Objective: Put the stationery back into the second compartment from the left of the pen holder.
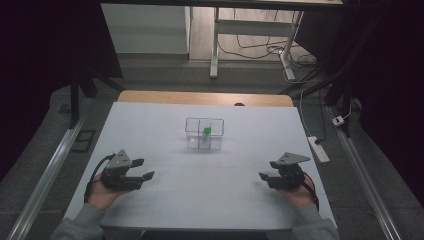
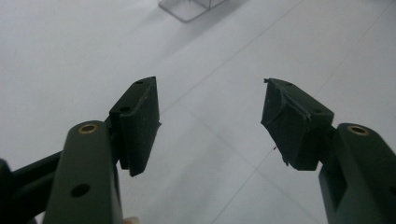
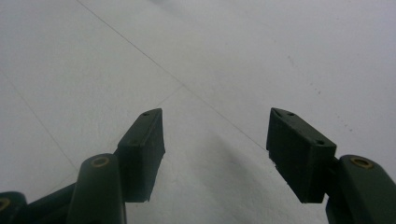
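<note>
A clear plastic box (image 1: 204, 133) divided into compartments stands at the middle of the white table, with a small green item (image 1: 207, 131) in its far right compartment. My left gripper (image 1: 143, 169) rests low at the near left, open, with nothing between its jaws. In the left gripper view its jaws stand wide apart over bare table (image 2: 211, 107), and a corner of the clear box (image 2: 189, 8) shows at the top edge. My right gripper (image 1: 268, 170) sits at the near right, open and empty, also wide apart in the right gripper view (image 3: 215, 127).
The white table top (image 1: 200, 190) has a wooden strip (image 1: 205, 98) along its far edge. A white power strip (image 1: 318, 149) lies off the table's right side. Metal rails (image 1: 55, 165) run along both sides on the floor.
</note>
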Motion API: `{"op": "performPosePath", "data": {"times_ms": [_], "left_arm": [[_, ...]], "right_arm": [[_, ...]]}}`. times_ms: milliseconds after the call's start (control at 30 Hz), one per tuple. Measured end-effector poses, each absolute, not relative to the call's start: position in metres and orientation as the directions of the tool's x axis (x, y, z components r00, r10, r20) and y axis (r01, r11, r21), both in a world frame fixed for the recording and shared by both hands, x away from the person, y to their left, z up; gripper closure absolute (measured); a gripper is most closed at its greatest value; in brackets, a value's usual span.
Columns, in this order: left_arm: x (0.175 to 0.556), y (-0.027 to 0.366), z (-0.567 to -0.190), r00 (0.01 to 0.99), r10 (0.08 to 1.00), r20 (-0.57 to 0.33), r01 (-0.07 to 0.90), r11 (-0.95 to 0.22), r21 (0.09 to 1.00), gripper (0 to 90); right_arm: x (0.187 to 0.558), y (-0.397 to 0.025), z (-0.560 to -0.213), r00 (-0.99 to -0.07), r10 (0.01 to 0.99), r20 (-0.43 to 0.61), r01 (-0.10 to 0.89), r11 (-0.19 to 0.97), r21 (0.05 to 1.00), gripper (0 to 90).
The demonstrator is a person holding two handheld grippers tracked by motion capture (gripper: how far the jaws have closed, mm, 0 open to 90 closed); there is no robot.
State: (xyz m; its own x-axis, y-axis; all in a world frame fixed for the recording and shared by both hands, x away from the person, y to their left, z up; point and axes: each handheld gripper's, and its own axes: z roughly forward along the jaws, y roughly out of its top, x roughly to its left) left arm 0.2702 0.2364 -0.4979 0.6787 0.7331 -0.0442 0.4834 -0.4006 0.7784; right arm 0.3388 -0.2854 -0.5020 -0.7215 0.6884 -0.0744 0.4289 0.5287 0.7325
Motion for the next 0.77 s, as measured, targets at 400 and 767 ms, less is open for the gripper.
{"op": "performPosePath", "data": {"times_ms": [400, 767], "left_arm": [[0.273, 0.242, -0.512, 0.662, 0.747, -0.066, 0.523, -0.397, 0.754, 36.4], [0.275, 0.241, -0.513, 0.662, 0.746, -0.072, 0.526, -0.394, 0.753, 36.3]], "right_arm": [[0.338, -0.286, -0.502, -0.726, 0.682, -0.085, 0.419, 0.537, 0.732, 36.6], [0.337, -0.286, -0.502, -0.726, 0.683, -0.084, 0.42, 0.537, 0.731, 36.6]]}}
